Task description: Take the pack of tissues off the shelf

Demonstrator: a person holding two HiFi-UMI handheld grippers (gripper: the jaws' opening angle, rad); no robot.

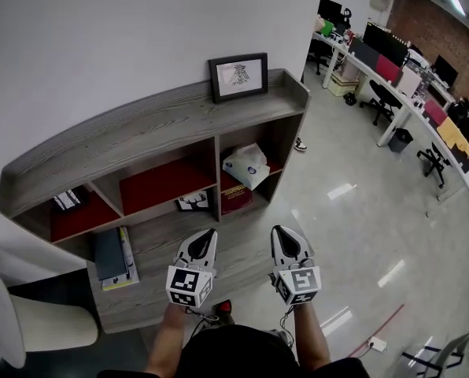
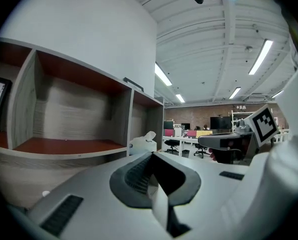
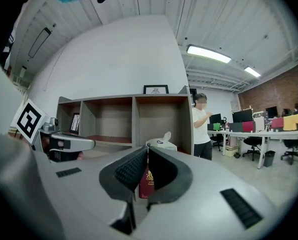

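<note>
Nearest to us, low in the head view, are the two grippers, side by side with their marker cubes facing up. The left gripper [image 1: 209, 232] has its jaws together with nothing between them, as its own view confirms [image 2: 151, 154]. The right gripper [image 1: 278, 229] is likewise closed and empty [image 3: 148, 149]. Both point toward the shelf [image 1: 140, 132] and stand well apart from it.

The pack of tissues [image 1: 246, 165] sits in the upper right compartment, on the red-lined board near its front edge. It is a soft white pack, somewhat crumpled, with a blue oval mark on its face. A tuft of tissue sticks up from its top, clearest in the right gripper view [image 3: 161, 143]. The left gripper view shows it just past the compartment's divider [image 2: 141, 143].

A dark red book [image 1: 236, 198] stands in the compartment directly below. A framed picture [image 1: 238, 76] stands on the shelf top above.
</note>
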